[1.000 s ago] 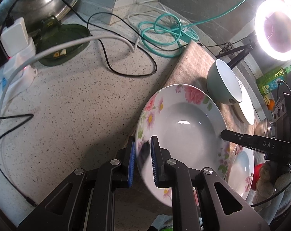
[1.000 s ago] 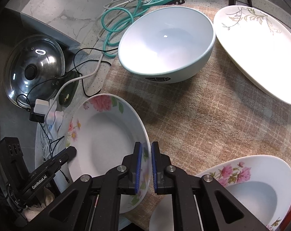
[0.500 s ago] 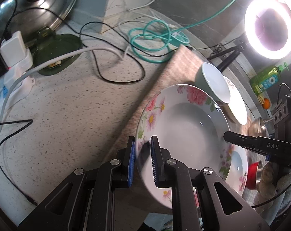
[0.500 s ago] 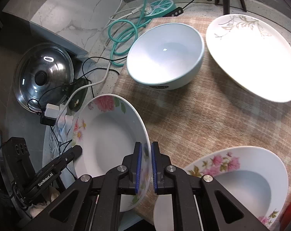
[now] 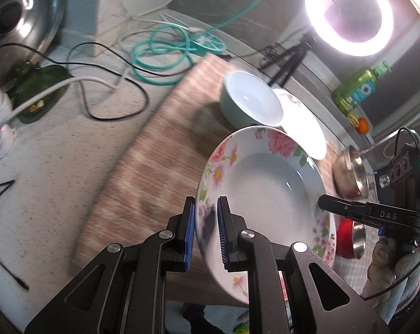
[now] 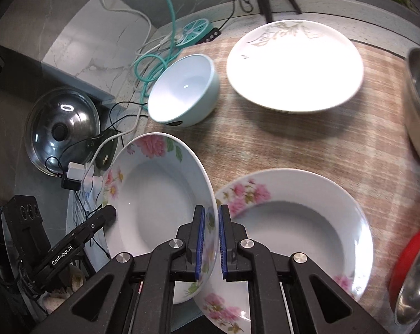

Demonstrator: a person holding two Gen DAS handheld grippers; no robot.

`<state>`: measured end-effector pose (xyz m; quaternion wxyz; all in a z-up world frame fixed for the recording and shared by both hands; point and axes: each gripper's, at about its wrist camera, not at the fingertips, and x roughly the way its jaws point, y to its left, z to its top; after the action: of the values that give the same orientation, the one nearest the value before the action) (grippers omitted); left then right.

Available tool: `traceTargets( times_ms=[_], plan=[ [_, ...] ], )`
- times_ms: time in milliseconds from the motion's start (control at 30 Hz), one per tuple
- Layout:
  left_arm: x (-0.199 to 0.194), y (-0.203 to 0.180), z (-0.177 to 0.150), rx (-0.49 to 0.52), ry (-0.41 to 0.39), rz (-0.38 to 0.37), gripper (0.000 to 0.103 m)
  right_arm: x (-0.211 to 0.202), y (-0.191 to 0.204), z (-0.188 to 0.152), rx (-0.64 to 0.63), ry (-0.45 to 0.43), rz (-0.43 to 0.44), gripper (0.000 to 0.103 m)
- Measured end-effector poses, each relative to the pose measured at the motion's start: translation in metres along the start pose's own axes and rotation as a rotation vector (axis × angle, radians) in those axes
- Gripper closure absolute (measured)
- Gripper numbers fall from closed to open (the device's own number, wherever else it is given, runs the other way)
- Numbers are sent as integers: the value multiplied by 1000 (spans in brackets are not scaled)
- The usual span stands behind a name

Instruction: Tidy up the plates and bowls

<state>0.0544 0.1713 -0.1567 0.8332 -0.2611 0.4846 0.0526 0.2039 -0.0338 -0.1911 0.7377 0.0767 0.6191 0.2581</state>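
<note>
A deep floral plate (image 5: 268, 194) (image 6: 157, 208) is held in the air between both grippers. My left gripper (image 5: 205, 233) is shut on its near-left rim, and my right gripper (image 6: 210, 236) is shut on the opposite rim. The right gripper also shows at the plate's right edge in the left wrist view (image 5: 349, 211). A second floral plate (image 6: 299, 231) lies on the checked mat (image 6: 293, 139) just right of the held one. A pale green bowl (image 6: 185, 94) (image 5: 249, 103) and a white leaf-patterned plate (image 6: 293, 64) sit farther back.
A steel bowl (image 6: 418, 105) and a red-rimmed steel bowl (image 6: 410, 272) sit at the mat's right. Cables, a teal hose (image 5: 165, 55), a glass pot lid (image 6: 62, 130) and a dark green dish (image 5: 40, 94) crowd the speckled counter on the left. A ring light (image 5: 349, 14) glares at the back.
Both grippers have lifted the floral plate and carried it from the counter edge over the mat, toward the second floral plate. Grips are unchanged.
</note>
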Motion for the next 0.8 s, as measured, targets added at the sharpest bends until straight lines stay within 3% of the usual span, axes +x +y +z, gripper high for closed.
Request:
traceTargets(
  times_ms=[400,800],
  plan=[
    [28,-47,-13,87,71,-57,89,-28,-56,-34,121,-36,-33,94],
    [45,-66,-22,143,118,-67,89,-38,-80,-56,179,-48,-51,94]
  ],
)
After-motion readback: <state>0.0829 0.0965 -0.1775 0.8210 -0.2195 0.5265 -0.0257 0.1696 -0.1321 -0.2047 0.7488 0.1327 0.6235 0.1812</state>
